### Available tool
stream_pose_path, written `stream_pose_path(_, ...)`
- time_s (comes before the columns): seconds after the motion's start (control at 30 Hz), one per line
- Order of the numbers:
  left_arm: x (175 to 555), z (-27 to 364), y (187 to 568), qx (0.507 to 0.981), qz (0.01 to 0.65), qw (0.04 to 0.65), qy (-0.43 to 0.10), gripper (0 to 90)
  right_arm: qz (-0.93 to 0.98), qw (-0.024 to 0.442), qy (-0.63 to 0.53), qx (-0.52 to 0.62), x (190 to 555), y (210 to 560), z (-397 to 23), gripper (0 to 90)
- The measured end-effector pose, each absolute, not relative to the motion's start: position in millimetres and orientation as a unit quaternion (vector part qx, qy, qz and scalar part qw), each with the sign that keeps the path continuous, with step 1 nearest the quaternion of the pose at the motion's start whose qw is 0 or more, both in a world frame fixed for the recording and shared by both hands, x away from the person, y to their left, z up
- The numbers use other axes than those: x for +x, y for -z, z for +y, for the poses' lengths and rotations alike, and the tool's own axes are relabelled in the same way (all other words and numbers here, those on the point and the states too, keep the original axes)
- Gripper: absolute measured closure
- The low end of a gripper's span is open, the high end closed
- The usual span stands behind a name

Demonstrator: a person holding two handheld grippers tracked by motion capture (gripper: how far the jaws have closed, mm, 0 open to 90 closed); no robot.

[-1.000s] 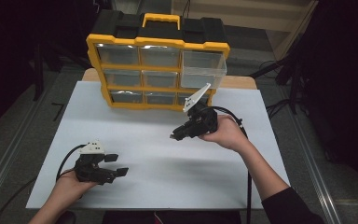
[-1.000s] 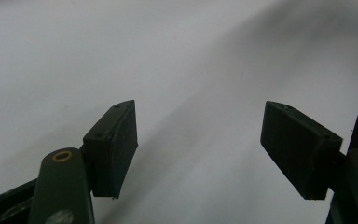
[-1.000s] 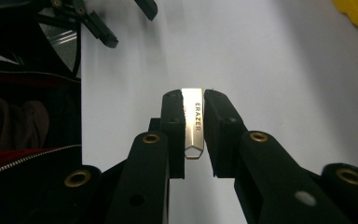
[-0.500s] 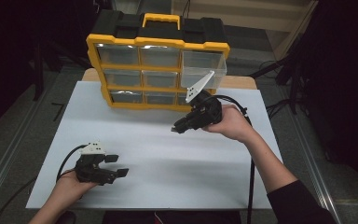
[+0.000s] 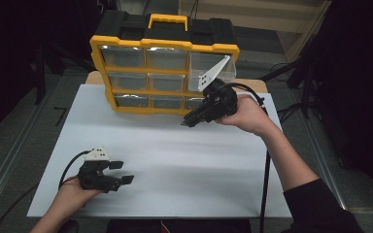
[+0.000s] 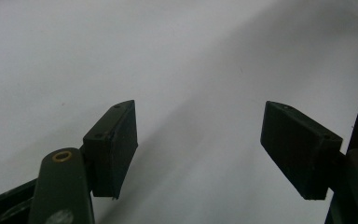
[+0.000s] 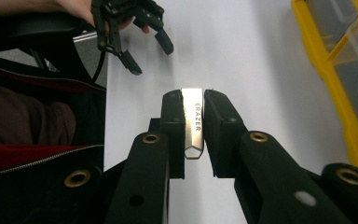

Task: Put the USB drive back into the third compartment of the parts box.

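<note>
Between the pads of the right tongs (image 7: 194, 128) sits a small eraser (image 7: 193, 128), a pale block with the word ERAZER printed down its sleeve, pinched flat on both sides and held off the desk (image 5: 175, 160). Seen from the high view, the right tongs (image 5: 189, 120) hang in the air just in front of the lower right corner of a yellow organizer box (image 5: 165, 44), which stands tilted at the far edge of the desk with its rows of clear drawers facing the person. One drawer (image 5: 213, 68) in the top right corner stands pulled out a little from the frame. The step in hand looks like carrying the eraser to the box to stow it. The next move probably calls for raising the eraser to that drawer, bringing it over the opening and only then letting the pads part. Well apart, near the front left corner of the desk, the left tongs (image 5: 121, 172) rest low with their pads (image 6: 114, 147) spread wide and nothing between them.
</note>
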State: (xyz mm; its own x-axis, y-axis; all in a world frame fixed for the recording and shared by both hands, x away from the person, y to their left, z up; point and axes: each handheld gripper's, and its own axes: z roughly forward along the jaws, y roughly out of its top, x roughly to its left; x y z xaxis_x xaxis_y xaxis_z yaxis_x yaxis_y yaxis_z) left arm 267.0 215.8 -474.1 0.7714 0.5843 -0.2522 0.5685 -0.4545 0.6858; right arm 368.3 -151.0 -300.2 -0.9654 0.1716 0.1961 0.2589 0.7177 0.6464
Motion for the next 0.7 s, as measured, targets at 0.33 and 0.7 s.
stream_pose_path(0.33, 267, 217, 474, 0.852, 0.339, 0.399, -0.009, 28.5, -0.925, 0.047, 0.357, -0.123, 374, 267, -161, 76.2)
stream_pose_path(0.7, 267, 216, 474, 0.851, 0.339, 0.401, -0.009, 28.5, -0.925, 0.042, 0.353, -0.133, 385, 240, -174, 76.2)
